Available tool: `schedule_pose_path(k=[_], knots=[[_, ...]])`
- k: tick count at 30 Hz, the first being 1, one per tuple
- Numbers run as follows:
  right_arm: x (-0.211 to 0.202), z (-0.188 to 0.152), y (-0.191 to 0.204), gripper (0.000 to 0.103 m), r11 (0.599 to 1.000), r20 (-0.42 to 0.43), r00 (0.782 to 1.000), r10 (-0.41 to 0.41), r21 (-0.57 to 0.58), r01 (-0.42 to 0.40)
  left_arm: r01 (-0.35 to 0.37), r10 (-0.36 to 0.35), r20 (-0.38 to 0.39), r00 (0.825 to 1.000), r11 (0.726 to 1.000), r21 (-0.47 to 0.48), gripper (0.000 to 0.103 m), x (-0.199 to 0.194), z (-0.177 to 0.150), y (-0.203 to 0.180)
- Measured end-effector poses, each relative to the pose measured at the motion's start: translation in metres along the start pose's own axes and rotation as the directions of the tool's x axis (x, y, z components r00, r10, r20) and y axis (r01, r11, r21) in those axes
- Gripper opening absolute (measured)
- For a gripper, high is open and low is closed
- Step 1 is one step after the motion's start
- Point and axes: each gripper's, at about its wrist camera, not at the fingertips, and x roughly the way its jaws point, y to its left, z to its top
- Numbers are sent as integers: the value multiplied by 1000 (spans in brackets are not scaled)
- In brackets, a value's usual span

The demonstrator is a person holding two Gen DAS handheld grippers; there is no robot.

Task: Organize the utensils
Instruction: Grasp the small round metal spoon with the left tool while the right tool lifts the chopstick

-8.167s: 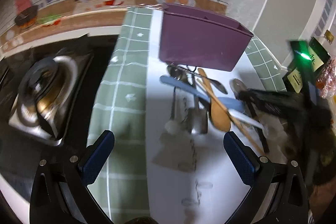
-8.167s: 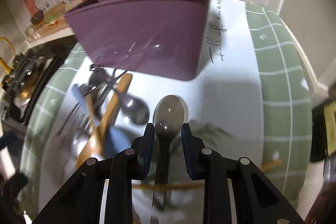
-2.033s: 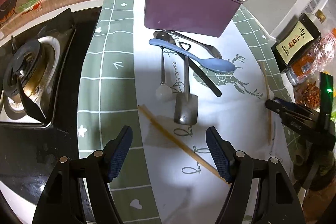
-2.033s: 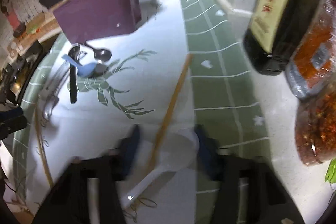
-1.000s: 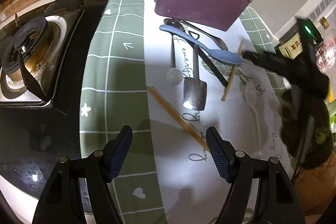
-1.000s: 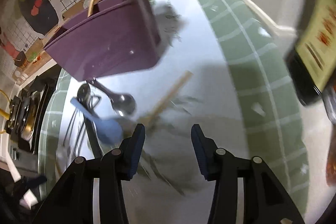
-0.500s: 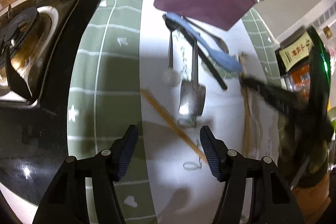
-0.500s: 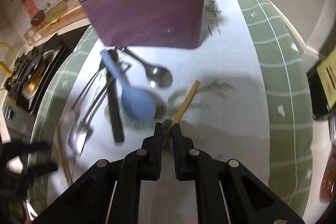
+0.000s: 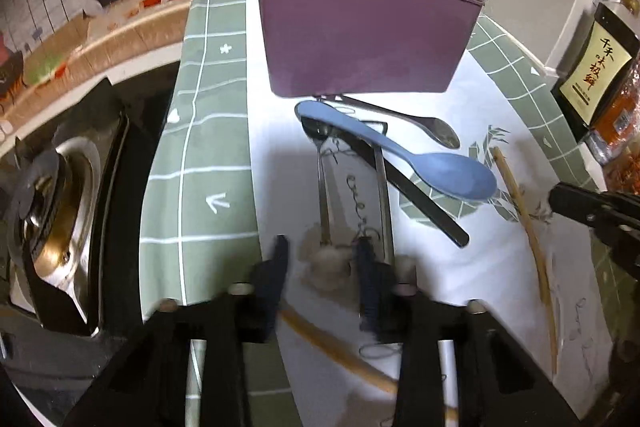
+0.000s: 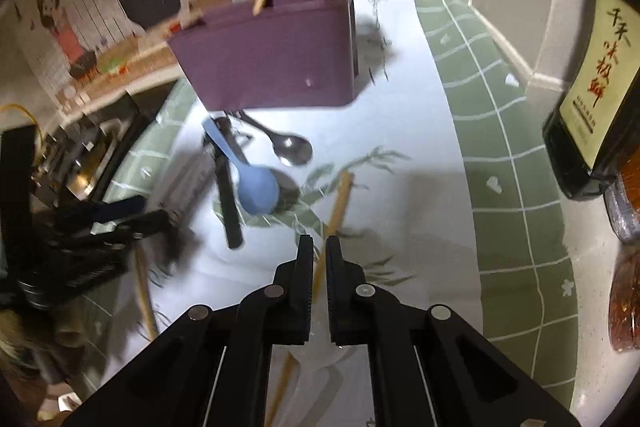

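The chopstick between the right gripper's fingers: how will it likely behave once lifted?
The wooden chopstick looks thin, straight and rigid, so it probably stays stiff and weighs little. The right gripper is shut on it partway along, with a long end ahead of the fingers, so it may pivot or slide in that narrow grip.

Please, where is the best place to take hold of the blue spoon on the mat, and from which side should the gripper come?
Probably the middle of the blue spoon handle, coming from above with the fingers across it. The handle is narrow and lies raised on the black-handled utensil, while the wide bowl lies near the mat.
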Motion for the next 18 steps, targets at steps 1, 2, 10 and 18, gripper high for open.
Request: schedule_pose_path(k=[1,2,10,18], knots=[[-1,2,2,6,1000,7,1000,1,-4,-1,-11,11,4,1000,1000,2,21,0,1,-1],[-1,2,3,6,1000,11,1000,-3,-8,3,-15,15,18,1000,1000,2,21,-4,1,-1],[26,3,7,41,994,-67,993,-100,-46,97,-2,-4,199,980,1000,31,21,-79,8,-1],[34,14,22,85,943,-23,948,-317,-116,313,-1,-7,270,963,1000,30,15,-113,20,6]])
